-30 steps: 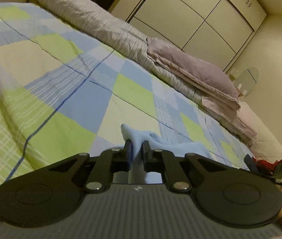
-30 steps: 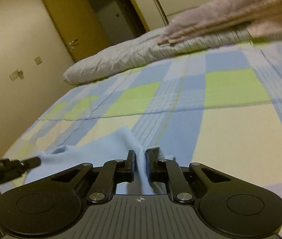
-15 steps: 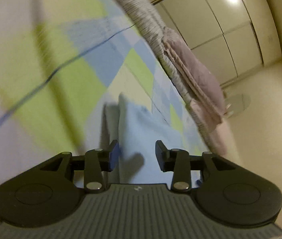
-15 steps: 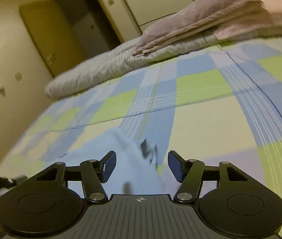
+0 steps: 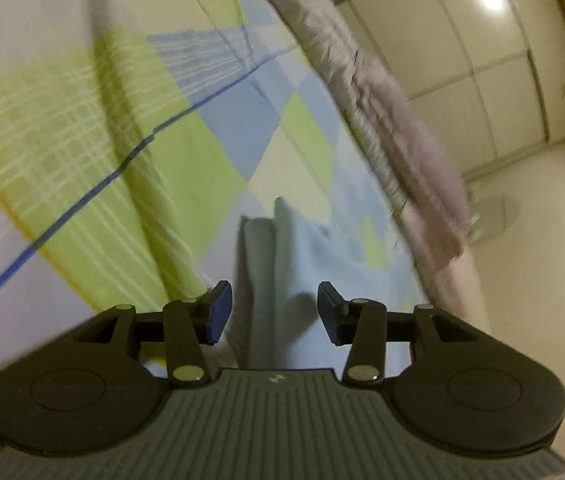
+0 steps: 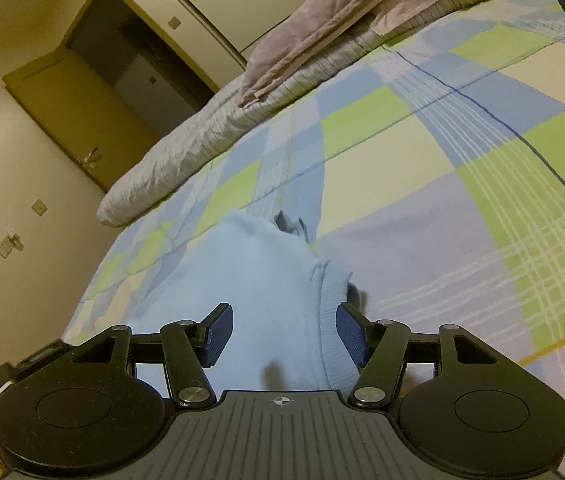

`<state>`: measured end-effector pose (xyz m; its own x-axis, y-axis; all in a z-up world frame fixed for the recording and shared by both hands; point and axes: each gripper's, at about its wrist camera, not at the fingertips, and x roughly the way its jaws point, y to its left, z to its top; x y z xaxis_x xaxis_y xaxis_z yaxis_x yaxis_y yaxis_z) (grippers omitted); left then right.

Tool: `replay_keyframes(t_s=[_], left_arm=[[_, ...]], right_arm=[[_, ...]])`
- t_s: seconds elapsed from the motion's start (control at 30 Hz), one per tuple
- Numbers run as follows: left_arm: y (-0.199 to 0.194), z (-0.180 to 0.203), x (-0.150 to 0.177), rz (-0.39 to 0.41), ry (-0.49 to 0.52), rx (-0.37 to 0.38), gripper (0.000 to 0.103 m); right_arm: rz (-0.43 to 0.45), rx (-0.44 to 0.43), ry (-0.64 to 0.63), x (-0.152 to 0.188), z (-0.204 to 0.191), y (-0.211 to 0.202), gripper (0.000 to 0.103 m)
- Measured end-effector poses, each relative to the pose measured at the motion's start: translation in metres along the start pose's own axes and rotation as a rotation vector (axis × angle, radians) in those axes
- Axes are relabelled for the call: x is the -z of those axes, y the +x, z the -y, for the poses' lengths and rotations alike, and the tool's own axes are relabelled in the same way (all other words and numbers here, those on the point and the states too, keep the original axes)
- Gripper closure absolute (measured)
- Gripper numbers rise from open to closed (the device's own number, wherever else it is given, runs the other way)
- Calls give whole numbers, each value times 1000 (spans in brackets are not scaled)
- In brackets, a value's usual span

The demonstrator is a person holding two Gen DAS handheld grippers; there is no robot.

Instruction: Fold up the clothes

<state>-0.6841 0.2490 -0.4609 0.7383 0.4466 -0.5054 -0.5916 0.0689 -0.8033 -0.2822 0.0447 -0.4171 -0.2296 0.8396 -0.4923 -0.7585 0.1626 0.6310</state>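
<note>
We have let go: our left tool (image 5: 274, 312) has just been spreading its jaws, and the pale blue garment (image 5: 310, 264) lies loose between them, pinched by neither. Our right tool (image 6: 284, 334) stands spread over the same cloth (image 6: 258, 280). Both tilt downward, rolled sideways. The garment rests on the checked bed (image 6: 422, 184); a rolled quilt (image 6: 186, 160) lies toward eleven o'clock.
</note>
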Motion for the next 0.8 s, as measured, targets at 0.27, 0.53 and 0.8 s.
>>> replay_keyframes(t_s=[0.27, 0.53, 0.8], left_arm=[[10, -6, 9, -102, -66, 73, 59], [8, -6, 18, -160, -96, 109, 58], [20, 7, 8, -185, -49, 87, 56]], right_arm=[[-15, 9, 34, -2, 18, 4, 42], [-109, -45, 80, -28, 49, 23, 41], [-275, -222, 132, -60, 72, 78, 39]])
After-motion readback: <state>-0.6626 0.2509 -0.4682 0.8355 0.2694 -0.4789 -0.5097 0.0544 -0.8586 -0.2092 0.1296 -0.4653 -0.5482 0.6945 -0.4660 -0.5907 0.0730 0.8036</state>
